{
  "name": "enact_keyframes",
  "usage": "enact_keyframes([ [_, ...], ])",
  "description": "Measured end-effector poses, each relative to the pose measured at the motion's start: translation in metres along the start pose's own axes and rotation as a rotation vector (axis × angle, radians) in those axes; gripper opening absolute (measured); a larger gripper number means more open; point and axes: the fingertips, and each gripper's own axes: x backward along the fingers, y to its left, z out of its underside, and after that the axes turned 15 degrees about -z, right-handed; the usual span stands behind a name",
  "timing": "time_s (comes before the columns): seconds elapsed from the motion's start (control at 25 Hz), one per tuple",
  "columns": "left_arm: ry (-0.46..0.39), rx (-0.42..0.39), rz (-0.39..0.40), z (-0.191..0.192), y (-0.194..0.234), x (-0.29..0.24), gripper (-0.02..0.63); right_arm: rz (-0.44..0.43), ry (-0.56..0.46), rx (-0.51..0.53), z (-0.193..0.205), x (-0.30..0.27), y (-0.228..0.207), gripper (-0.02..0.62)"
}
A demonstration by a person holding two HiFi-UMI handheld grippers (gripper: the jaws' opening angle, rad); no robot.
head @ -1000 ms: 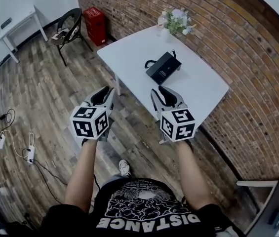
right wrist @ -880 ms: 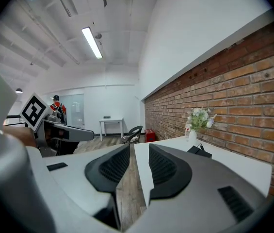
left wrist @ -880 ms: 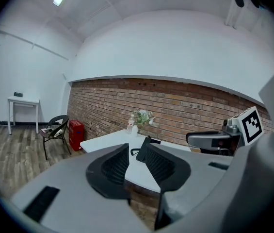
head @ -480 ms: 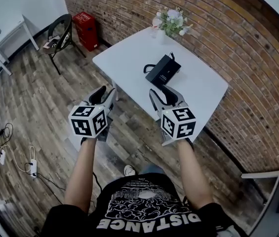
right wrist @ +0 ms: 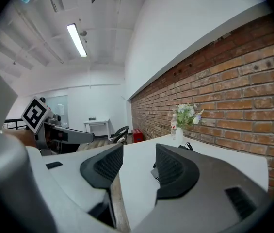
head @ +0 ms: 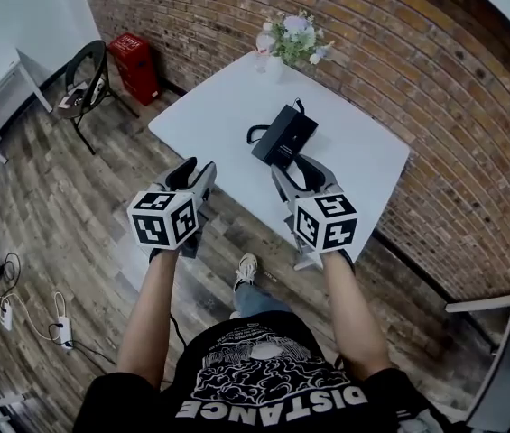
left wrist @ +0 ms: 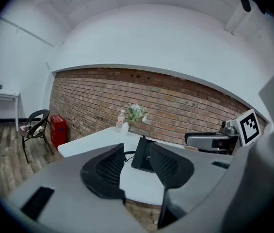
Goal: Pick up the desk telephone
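My left tool [head: 197,167] and right tool [head: 291,164] were both empty, jaws partway apart and opening, side by side at the near edge of the white table [head: 209,106]. The black telephone [head: 282,135] lay on the table just beyond the right tool, untouched, with flowers [head: 292,34] at the far corner by the brick wall [head: 399,52]

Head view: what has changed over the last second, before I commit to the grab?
Both grippers advanced toward the table. The right gripper is now just short of the desk telephone, and the left gripper is at the table's near edge. Both pairs of jaws are opening with nothing between them. The telephone and flower vase have not moved.
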Motion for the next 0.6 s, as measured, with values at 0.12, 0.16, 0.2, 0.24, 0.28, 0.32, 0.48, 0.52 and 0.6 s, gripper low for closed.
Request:
enact_keyframes([
  [0.12, 0.014, -0.016, 0.038, -0.004, -0.006, -0.027, 0.147, 0.035, -0.010, -0.025, 0.000, -0.008, -0.024, 0.190],
  [0.16, 0.018, -0.023, 0.051, -0.005, -0.007, -0.036, 0.147, 0.047, -0.012, -0.034, 0.001, -0.012, -0.032, 0.192],
  [0.2, 0.024, -0.029, 0.064, -0.006, -0.008, -0.046, 0.147, 0.058, -0.012, -0.043, 0.003, -0.016, -0.040, 0.194],
  [0.24, 0.030, -0.034, 0.076, -0.007, -0.008, -0.056, 0.147, 0.068, -0.010, -0.051, 0.005, -0.020, -0.047, 0.197],
  [0.28, 0.037, -0.040, 0.087, -0.007, -0.009, -0.066, 0.147, 0.077, -0.007, -0.060, 0.008, -0.024, -0.055, 0.201],
  [0.32, 0.044, -0.045, 0.098, -0.008, -0.010, -0.077, 0.147, 0.086, -0.005, -0.070, 0.010, -0.028, -0.064, 0.204],
  [0.48, 0.083, -0.050, 0.141, -0.011, -0.014, -0.123, 0.147, 0.119, 0.008, -0.110, 0.016, -0.045, -0.100, 0.211],
  [0.52, 0.095, -0.051, 0.153, -0.010, -0.016, -0.133, 0.147, 0.127, 0.013, -0.120, 0.018, -0.049, -0.108, 0.213],
  [0.6, 0.119, -0.052, 0.179, -0.009, -0.019, -0.153, 0.147, 0.145, 0.019, -0.138, 0.021, -0.055, -0.122, 0.216],
])
